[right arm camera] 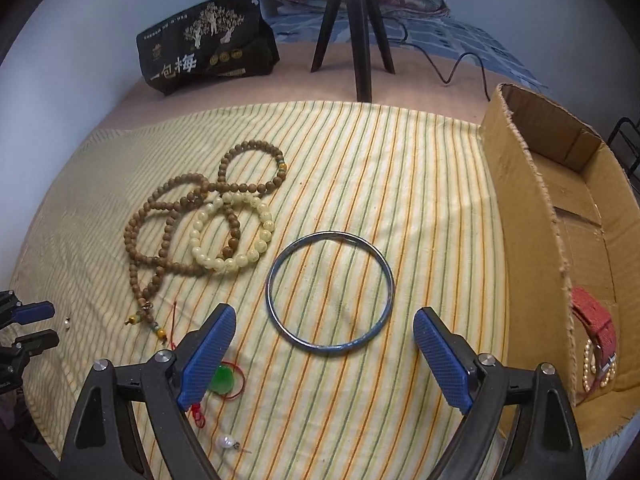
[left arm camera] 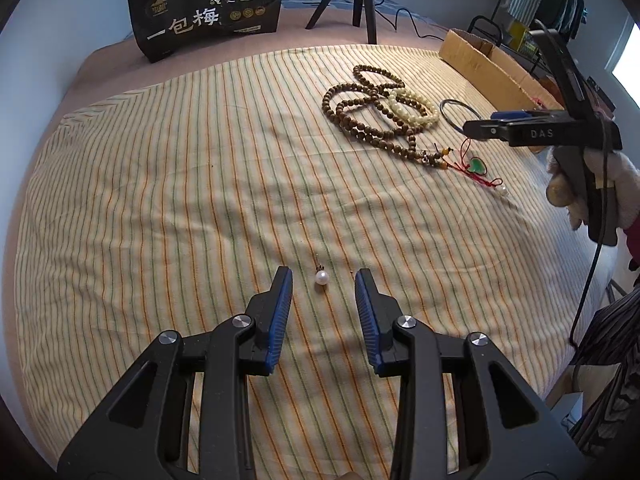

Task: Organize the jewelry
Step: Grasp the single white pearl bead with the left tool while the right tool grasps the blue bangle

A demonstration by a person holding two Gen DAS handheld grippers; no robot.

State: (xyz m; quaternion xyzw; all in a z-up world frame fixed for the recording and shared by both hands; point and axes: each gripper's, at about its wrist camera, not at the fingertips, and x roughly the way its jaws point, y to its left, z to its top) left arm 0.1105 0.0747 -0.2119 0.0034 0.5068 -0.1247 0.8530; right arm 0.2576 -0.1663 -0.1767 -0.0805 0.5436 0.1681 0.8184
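Observation:
My left gripper (left arm camera: 323, 276) is open, its blue pads either side of a small pearl earring (left arm camera: 321, 277) lying on the striped cloth (left arm camera: 180, 184). My right gripper (right arm camera: 325, 320) is open and empty, just short of a thin metal bangle (right arm camera: 330, 289). Left of the bangle lie a long brown bead necklace (right arm camera: 176, 216) and a cream bead bracelet (right arm camera: 234, 236). A green pendant on red cord (right arm camera: 222, 378) sits under the right gripper's left finger, with a second pearl earring (right arm camera: 226, 441) nearer me. The same jewelry cluster shows in the left wrist view (left arm camera: 380, 104).
An open cardboard box (right arm camera: 524, 216) stands at the right of the cloth, with a red strap (right arm camera: 596, 324) and a pearl string (right arm camera: 590, 364) inside. A black snack bag (right arm camera: 208, 40) and a tripod (right arm camera: 356, 32) stand at the back.

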